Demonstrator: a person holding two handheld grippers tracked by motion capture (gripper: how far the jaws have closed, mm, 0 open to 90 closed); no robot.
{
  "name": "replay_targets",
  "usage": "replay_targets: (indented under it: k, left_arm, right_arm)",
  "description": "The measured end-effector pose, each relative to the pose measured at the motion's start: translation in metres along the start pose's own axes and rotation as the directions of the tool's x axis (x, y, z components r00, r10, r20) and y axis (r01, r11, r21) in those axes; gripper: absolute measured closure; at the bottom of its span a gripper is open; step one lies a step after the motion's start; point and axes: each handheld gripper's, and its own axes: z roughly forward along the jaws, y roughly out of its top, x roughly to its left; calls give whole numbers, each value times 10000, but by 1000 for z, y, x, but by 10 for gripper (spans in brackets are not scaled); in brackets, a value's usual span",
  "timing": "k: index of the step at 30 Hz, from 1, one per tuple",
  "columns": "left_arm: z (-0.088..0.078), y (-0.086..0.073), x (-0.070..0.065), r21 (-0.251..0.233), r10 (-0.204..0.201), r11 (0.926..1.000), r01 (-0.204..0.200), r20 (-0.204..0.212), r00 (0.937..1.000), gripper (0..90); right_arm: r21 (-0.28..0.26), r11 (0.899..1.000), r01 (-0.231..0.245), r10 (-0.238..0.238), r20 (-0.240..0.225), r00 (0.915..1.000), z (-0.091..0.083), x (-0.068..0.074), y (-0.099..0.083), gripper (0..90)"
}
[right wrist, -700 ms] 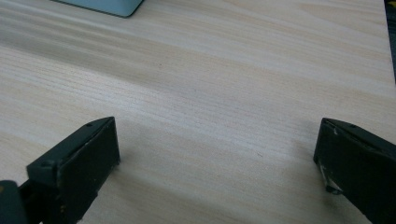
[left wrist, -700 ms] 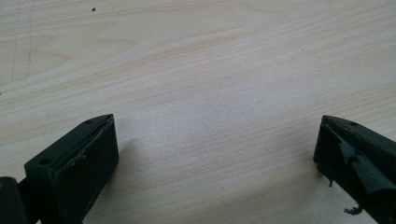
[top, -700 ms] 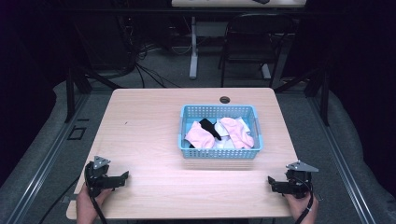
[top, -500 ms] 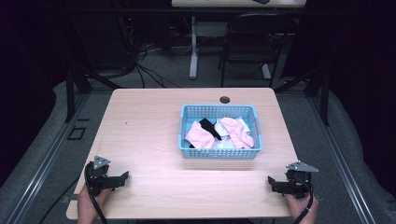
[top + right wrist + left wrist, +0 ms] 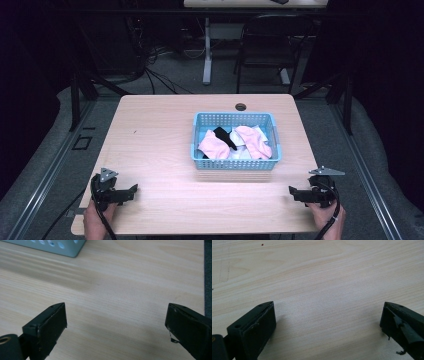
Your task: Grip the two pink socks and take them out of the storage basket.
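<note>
We see a light wooden table [image 5: 165, 140] with a blue perforated plastic basket [image 5: 235, 164] standing right of its centre, toward the far half. Inside the basket lie small garments: a pink piece [image 5: 214, 146] at the left, a second pink piece [image 5: 253, 140] at the right, a black piece [image 5: 224, 136] between them and some white fabric [image 5: 239, 151] underneath; we cannot tell what kind of garments they are. A round cable hole [image 5: 241, 107] sits in the tabletop just beyond the basket.

We find the left gripper [image 5: 131, 190] near the table's near left corner, held in the left hand [image 5: 95, 221], well apart from the basket. In the left gripper view its jaws stand wide apart over bare wood, with nothing between them.

The right gripper [image 5: 292, 190] sits near the near right corner, held in the right hand [image 5: 326, 218]. In the right gripper view its jaws are likewise spread wide and empty above the tabletop, and a corner of the basket shows at the upper left.
</note>
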Motion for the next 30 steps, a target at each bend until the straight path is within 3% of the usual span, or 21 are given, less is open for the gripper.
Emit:
replay_targets:
  k: [17, 30]
  left_arm:
    - [0, 0, 0, 2, -9, 10000, 9, -7, 10000, 4]
    - [0, 0, 0, 6, -10, 10000, 10, -12, 10000, 4]
  right_arm:
    - [592, 9916, 1150, -1147, -84, 9934, -40, 22, 56, 51]
    - [493, 9821, 1821, -1819, -82, 9833, -57, 36, 95, 62]
